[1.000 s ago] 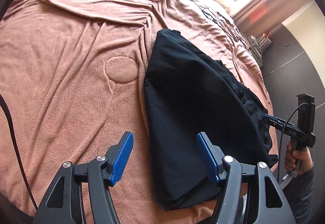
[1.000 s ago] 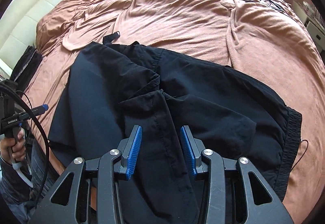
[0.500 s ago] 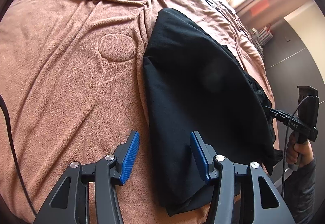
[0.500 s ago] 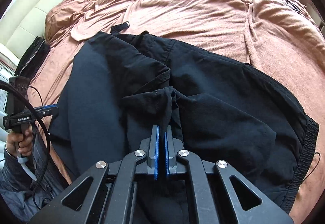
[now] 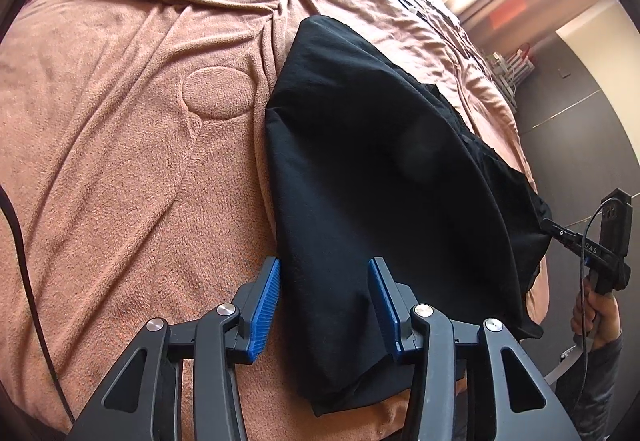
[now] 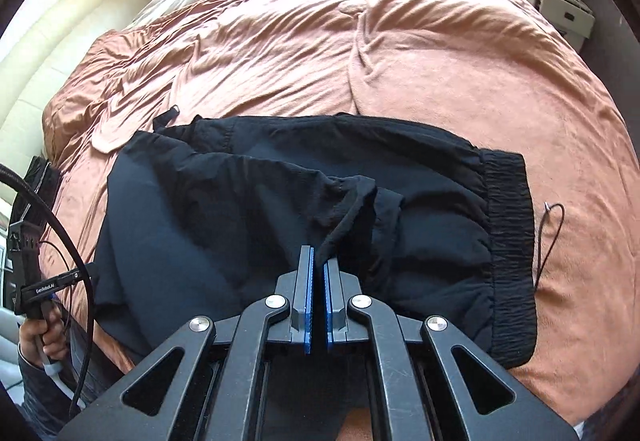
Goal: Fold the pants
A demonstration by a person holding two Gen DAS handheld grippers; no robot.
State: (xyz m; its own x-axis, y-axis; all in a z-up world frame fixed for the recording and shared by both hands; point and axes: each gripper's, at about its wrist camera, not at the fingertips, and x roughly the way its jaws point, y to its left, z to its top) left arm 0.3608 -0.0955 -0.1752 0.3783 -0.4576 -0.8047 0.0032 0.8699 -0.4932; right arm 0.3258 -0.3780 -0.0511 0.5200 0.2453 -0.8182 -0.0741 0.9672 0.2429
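The pants' (image 5: 380,181) near hem hides behind the left claw (image 5: 324,305).

Matt black woven cloth pants (image 5: 380,177), ribbed elastic waistband (image 6: 510,241); soft, napped terracotta fleece blanket (image 5: 120,145); ridged blue rubbery pads (image 5: 266,309) on matt black plastic fingers; shiny metal rivets.

The left tool (image 6: 60,283), seen from the right wrist, carries white lettering along its side that reads "GenRobot.AI". From the left wrist, the right tool (image 5: 592,251) shows only the white letters "DAS"; the rest is cut off.
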